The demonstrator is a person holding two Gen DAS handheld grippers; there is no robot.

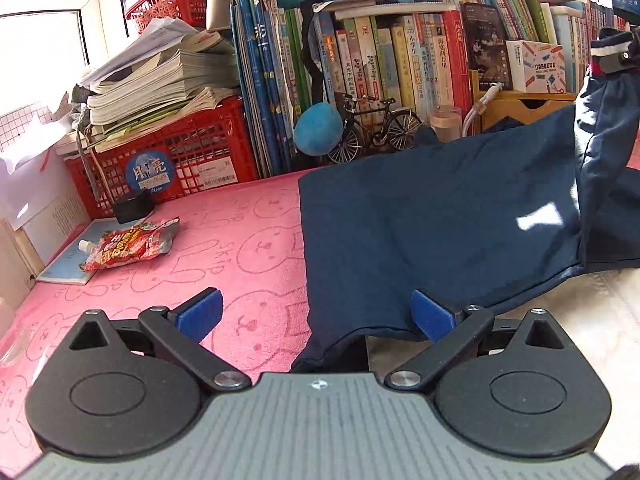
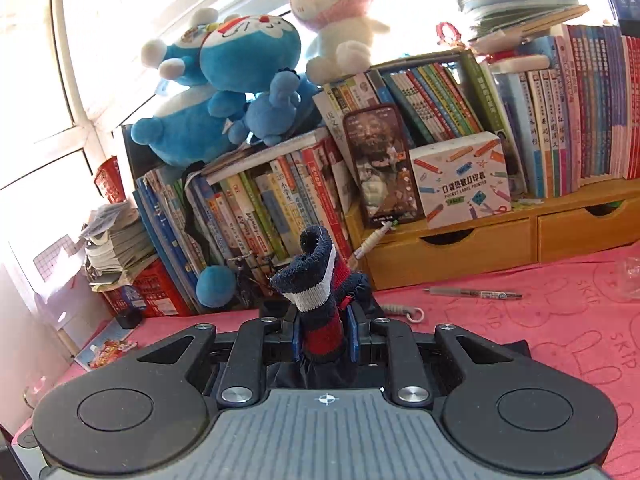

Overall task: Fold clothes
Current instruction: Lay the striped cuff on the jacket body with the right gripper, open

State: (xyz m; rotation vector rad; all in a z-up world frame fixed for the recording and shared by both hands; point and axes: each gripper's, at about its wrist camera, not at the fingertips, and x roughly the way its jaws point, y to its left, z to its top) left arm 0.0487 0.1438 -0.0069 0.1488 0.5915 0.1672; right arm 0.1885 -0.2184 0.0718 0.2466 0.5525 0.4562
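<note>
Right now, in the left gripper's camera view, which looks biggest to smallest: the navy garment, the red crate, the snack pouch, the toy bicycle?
1. Navy garment
2. Red crate
3 and 4. Snack pouch and toy bicycle look alike in size; the pouch lies nearer the camera, so no ranking.

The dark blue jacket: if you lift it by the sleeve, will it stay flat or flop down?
Probably flop. The dark blue jacket already sags from the striped cuff pinched in the right gripper. It drapes and creases on the pink cloth, so it looks soft and fairly light.

The right gripper (image 2: 323,338) jaws pinch a striped cuff (image 2: 320,280) upright.
</note>
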